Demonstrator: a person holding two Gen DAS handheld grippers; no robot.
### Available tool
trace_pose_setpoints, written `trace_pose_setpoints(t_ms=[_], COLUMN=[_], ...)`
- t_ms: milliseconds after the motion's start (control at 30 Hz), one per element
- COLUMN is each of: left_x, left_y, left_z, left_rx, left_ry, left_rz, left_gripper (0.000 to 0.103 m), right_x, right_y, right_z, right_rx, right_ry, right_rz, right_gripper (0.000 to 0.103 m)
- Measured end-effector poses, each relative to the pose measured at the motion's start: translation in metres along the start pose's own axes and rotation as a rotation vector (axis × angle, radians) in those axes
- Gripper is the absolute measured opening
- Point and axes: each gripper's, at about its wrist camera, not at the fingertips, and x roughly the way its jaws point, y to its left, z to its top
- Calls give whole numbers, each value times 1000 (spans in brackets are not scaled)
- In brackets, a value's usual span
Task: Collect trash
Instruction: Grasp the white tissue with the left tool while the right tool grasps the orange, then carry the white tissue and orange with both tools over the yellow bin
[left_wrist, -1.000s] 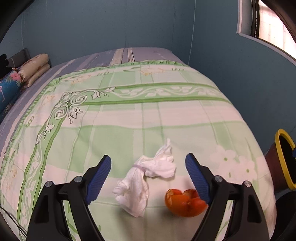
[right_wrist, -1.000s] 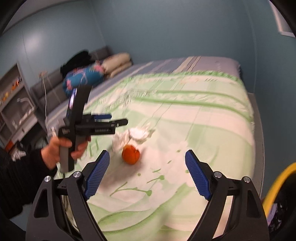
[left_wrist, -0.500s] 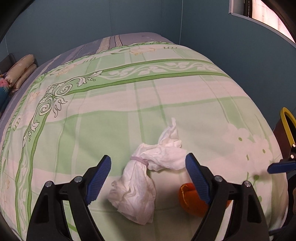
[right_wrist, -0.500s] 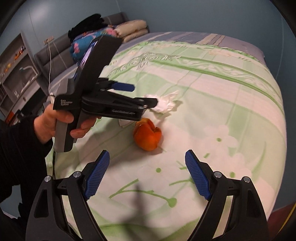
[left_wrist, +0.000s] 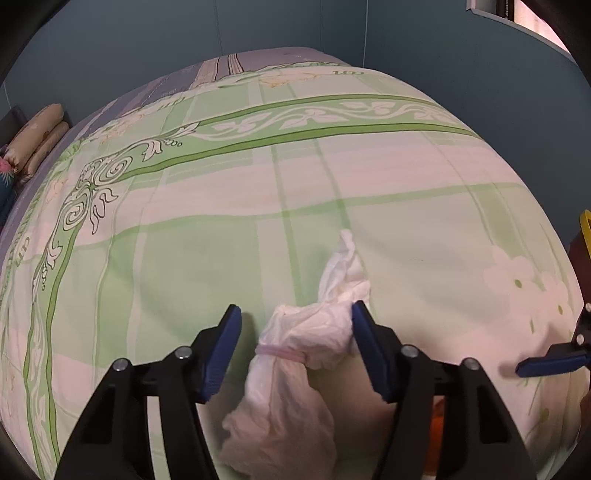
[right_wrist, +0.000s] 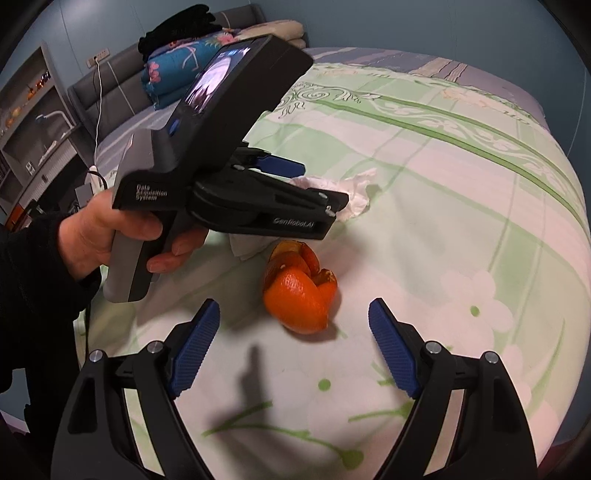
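A crumpled white tissue wad (left_wrist: 295, 362) with a pink band lies on the green patterned bedspread (left_wrist: 221, 221). My left gripper (left_wrist: 295, 343) is open, its blue pads on either side of the wad, the right pad touching it. An orange peel (right_wrist: 299, 295) lies on the bedspread just right of the tissue (right_wrist: 351, 195). My right gripper (right_wrist: 291, 347) is open and empty, with the peel just ahead between its fingers. The left gripper (right_wrist: 229, 184), held by a hand, shows above the tissue in the right wrist view. A right fingertip (left_wrist: 550, 363) shows in the left wrist view.
A bin with a yellow rim (left_wrist: 585, 232) stands off the bed's right side. Pillows (left_wrist: 37, 140) and a folded blue floral quilt (right_wrist: 177, 70) lie at the head of the bed. Shelves (right_wrist: 33, 110) stand at the left. Blue walls surround the bed.
Both grippers have moved down and closer. The left jaws have narrowed around the tissue wad. The right gripper has come in toward the orange peel.
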Motion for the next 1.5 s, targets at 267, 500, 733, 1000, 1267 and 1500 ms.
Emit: trace_pose_setpoints(t_ms=[267, 500, 733, 1000, 1267, 1500], left_x=[11, 2, -34, -90, -163, -226], left_y=[12, 21, 37, 32, -8, -60], left_z=[3, 4, 4, -9, -27, -36], left_rx=[-34, -59, -104, -147, -159, -147], left_ry=[10, -9, -64, -143, -228, -330], left_rz=[-8, 15, 23, 21, 43, 10], left_gripper=[37, 28, 26, 26, 26, 26], right_x=[27, 27, -10, -75, -141, -196], right_y=[1, 1, -1, -6, -15, -21], right_z=[7, 8, -1, -16, -33, -53], right_rx=[-13, -17, 12, 66, 132, 203], right_ry=[49, 52, 47, -33, -153, -274], right_rz=[-6, -21, -6, -12, -29, -48], right_gripper=[60, 34, 30, 30, 29, 29])
